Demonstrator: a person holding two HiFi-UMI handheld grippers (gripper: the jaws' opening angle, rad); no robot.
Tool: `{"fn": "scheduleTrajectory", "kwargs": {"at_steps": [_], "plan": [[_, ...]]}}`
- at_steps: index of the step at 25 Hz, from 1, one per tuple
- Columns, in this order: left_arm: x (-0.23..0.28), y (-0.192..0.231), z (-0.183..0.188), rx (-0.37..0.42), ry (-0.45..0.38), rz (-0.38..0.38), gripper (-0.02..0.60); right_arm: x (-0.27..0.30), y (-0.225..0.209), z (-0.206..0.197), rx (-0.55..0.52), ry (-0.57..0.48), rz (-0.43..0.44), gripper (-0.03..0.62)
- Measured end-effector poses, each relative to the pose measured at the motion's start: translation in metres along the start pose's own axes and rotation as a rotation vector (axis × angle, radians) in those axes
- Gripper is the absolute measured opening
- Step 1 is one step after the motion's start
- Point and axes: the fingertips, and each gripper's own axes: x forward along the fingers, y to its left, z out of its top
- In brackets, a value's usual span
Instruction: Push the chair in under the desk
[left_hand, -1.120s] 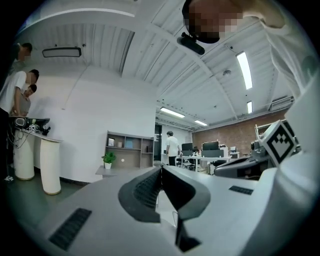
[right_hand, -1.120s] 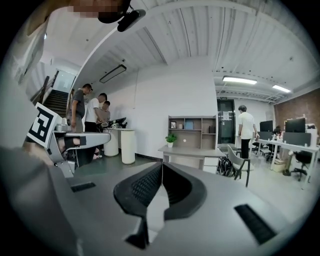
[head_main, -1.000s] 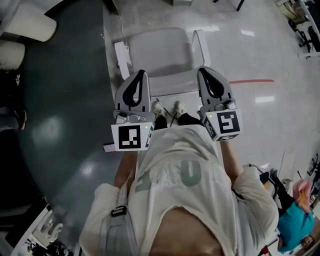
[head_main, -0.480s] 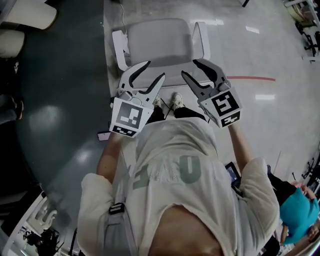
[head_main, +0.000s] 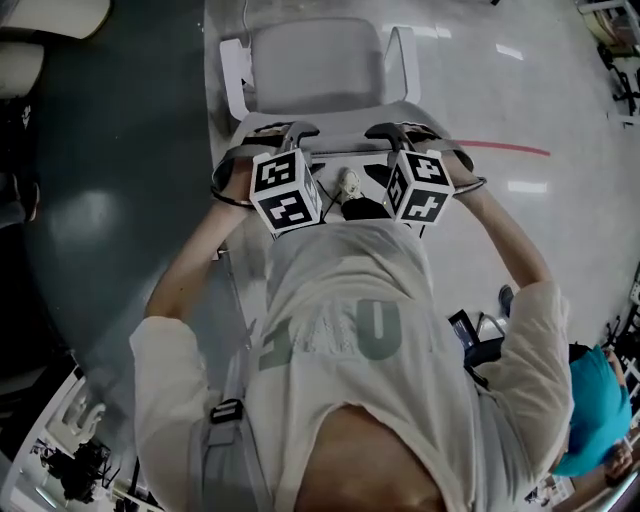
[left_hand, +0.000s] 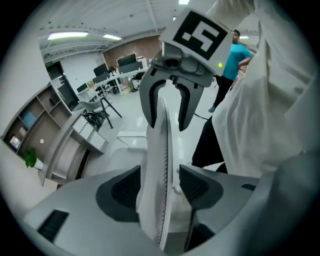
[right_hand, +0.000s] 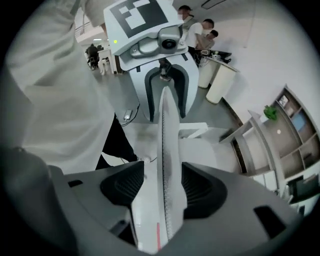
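- Placement of the task's thing: a white moulded plastic chair (head_main: 315, 70) with two white armrests (head_main: 404, 62) stands straight ahead of the person, seat turned away from them, on a pale glossy floor (head_main: 560, 90) just beside a broad dark grey floor area (head_main: 110, 200)
- Its thin white backrest panel (left_hand: 152, 150), perforated on one face, is the part nearest the person and lies close above their pale shoes (head_main: 348, 185) in the head view
- The grey two-jaw left gripper (left_hand: 159, 186) straddles the top edge of that backrest; its jaws are spreading, and the panel stands between the dark ribbed pads (left_hand: 124, 187), with a clear gap on one side and the other pad just beside the panel, so nothing is pinched
- The grey two-jaw right gripper (right_hand: 162, 187) sits astride the same edge further along; its jaws are also spreading, the panel runs between its ribbed pads (right_hand: 202, 190) and daylight shows on one side
- The two tools face each other along the backrest, and each gripper view shows the other one at the far end of the panel
- In the head view their black-and-white marker cubes (head_main: 287, 188) sit side by side, near each other, over the backrest
- A thin red floor line (head_main: 500, 148) runs off to the right of the chair
- A bystander in a teal shirt (head_main: 590, 400) stands behind the person, to their right
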Motion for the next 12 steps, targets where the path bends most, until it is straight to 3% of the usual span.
{"fn": "scheduleTrajectory", "kwargs": {"at_steps": [5, 12], "plan": [[0.022, -0.003, -0.016, 0.054, 0.121, -0.027, 0.235, 0.024, 0.004, -0.004, -0.05, 0.067, 0.033, 0.241], [0.041, -0.001, -0.038, 0.062, 0.264, -0.08, 0.232, 0.043, -0.001, -0.011, -0.123, 0.134, 0.042, 0.208]]}}
